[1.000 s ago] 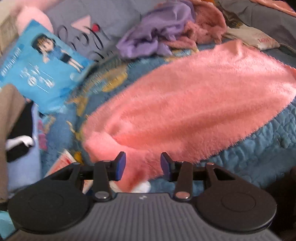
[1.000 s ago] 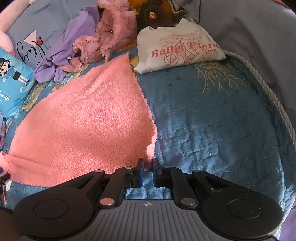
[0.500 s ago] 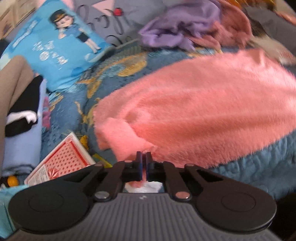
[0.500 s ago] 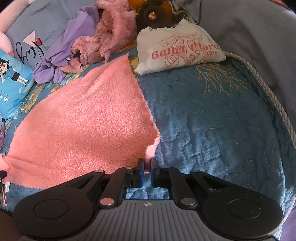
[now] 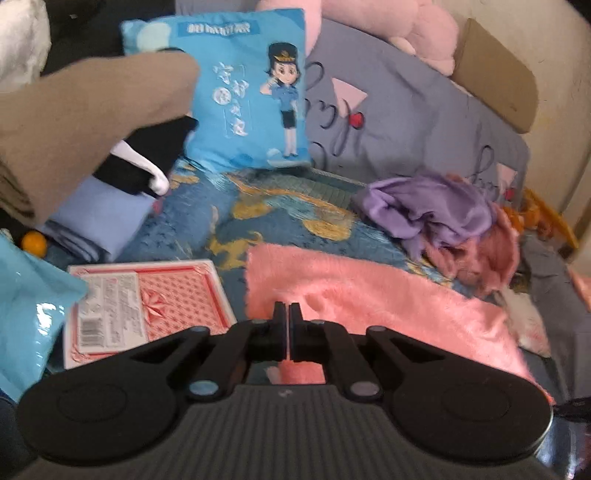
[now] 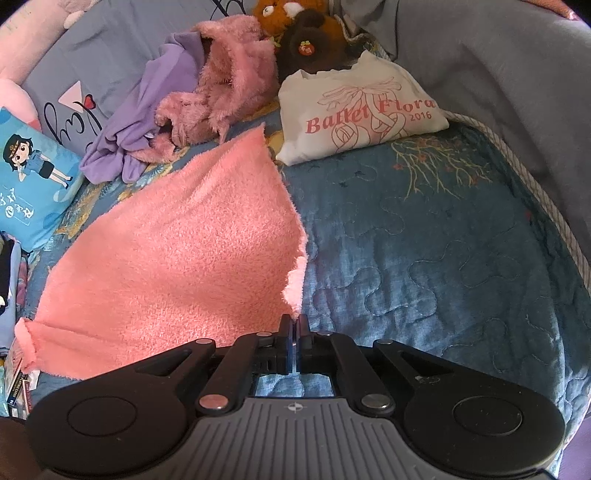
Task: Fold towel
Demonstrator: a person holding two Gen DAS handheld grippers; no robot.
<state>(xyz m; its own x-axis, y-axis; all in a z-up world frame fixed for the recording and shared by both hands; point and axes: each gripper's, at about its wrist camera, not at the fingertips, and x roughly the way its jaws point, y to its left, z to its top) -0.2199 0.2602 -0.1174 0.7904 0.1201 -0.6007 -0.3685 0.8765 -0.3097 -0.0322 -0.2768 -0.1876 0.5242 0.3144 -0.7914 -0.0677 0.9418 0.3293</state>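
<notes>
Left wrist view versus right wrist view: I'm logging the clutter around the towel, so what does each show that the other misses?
Only the left wrist view shows the red patterned box, the orange ball, the folded blue cloth and the left gripper shut on the pink towel.

Only the right wrist view shows the white Ballet Flora shirt, the brown plush toy and the right gripper shut on the towel's corner.

Both show the towel, the blue cartoon pillow, the purple garment and the blue quilt.
</notes>
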